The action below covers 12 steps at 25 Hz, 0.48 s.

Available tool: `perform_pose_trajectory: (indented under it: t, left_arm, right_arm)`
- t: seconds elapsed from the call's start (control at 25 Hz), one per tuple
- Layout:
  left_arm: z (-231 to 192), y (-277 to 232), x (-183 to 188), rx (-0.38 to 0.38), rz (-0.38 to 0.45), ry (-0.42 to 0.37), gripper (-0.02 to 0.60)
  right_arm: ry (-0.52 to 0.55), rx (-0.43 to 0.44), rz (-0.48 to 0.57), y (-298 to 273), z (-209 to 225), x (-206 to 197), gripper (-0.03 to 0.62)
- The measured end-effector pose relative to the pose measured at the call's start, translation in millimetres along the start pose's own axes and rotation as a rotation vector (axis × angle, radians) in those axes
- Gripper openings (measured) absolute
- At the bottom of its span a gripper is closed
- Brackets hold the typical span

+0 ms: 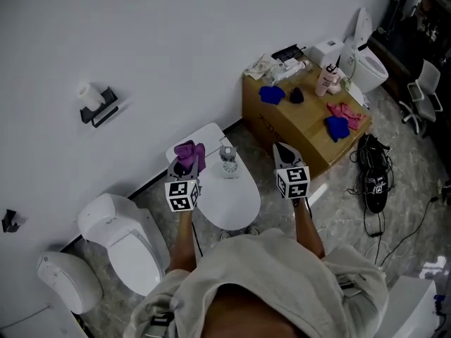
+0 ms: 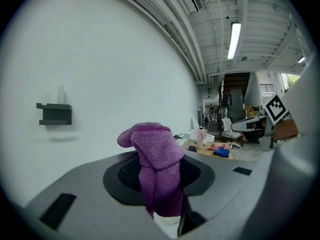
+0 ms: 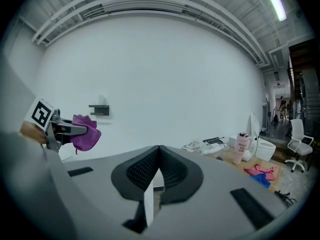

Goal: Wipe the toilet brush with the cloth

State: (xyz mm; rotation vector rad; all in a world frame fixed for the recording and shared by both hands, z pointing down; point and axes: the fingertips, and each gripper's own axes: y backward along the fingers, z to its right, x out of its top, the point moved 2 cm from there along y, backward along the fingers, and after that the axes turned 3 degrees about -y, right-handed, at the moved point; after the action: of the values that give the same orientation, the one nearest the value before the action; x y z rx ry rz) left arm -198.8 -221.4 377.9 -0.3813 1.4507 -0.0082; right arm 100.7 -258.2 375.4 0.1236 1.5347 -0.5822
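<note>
My left gripper [image 1: 187, 162] is shut on a purple cloth [image 1: 189, 153], held over the far left rim of a small round white table [image 1: 232, 206]. In the left gripper view the cloth [image 2: 157, 159] bunches up between the jaws and hangs down over them. A small grey-white toilet brush in its holder [image 1: 227, 162] stands on the table, just right of the cloth. My right gripper [image 1: 283, 150] hovers to the right of the table, shut, with nothing between its fingers [image 3: 159, 151]. In the right gripper view the cloth [image 3: 84, 131] shows at the left.
A brown box-like table [image 1: 296, 122] at the back right carries blue and pink cloths and a pink cup [image 1: 326, 81]. White toilets stand at the far right [image 1: 366, 62] and near left [image 1: 123, 238]. A paper holder [image 1: 99, 108] hangs on the wall. A black bag [image 1: 373, 178] lies on the floor.
</note>
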Motion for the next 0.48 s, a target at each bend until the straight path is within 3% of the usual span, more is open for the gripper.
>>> perform_pose_trajectory:
  t: [0.48]
  left_arm:
    - [-2, -5, 1, 0.018, 0.001, 0.004, 0.147]
  right_arm:
    - [0.04, 0.027, 0.013, -17, -1, 16, 0.029]
